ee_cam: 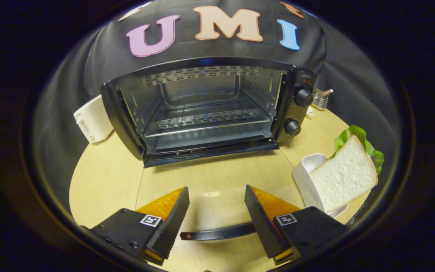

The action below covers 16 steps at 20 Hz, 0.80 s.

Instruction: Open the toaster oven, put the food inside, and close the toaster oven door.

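So the toaster oven (210, 109) sits at the back of the round wooden table (108, 181) with its glass door (217, 189) dropped flat toward the gripper (216, 211), wire rack (206, 117) inside bare. Gripper fingers are spread apart, clamped on nothing; the door's dark handle (219, 233) runs between them. Sandwich (347, 172) with lettuce leans in a white dish (306, 170) right of the oven's door. White container (93, 119) tucked left of the oven, small wire holder (320, 99) behind its right side.

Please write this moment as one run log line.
oven: door down, rack bare | gripper: open, over door handle | sandwich: in white dish, beside gripper | next: likely take sandwich
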Motion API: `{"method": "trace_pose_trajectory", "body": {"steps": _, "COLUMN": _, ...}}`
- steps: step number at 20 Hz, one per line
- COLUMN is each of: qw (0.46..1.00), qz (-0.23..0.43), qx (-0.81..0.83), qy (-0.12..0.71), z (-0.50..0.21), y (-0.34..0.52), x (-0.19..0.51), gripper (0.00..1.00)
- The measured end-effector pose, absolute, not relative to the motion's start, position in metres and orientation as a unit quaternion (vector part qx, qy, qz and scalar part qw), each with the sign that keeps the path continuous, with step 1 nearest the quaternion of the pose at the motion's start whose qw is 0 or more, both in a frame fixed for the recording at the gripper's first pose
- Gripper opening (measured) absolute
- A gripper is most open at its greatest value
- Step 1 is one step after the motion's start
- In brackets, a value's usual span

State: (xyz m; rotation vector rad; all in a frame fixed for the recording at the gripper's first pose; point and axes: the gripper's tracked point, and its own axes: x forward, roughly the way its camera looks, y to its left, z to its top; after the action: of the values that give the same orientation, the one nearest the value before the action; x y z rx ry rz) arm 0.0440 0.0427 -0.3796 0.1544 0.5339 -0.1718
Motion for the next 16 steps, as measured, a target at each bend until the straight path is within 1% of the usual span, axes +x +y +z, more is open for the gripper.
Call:
{"method": "trace_pose_trajectory", "body": {"steps": 3, "qw": 0.964, "qz": -0.049, "qx": 0.075, "qy": 0.250, "z": -0.360, "y": 0.043, "x": 0.037, "gripper": 0.92}}
{"method": "trace_pose_trajectory", "body": {"steps": 6, "qw": 0.972, "qz": -0.039, "qx": 0.056, "qy": 0.226, "z": -0.328, "y": 0.027, "x": 0.021, "gripper": 0.91}}
{"method": "trace_pose_trajectory", "body": {"steps": 11, "qw": 0.977, "qz": -0.063, "qx": -0.020, "qy": 0.200, "z": -0.267, "y": -0.027, "x": -0.004, "gripper": 0.91}}
{"method": "trace_pose_trajectory", "body": {"steps": 16, "qw": 0.973, "qz": -0.099, "qx": -0.033, "qy": 0.207, "z": -0.239, "y": -0.079, "x": -0.030, "gripper": 0.93}}
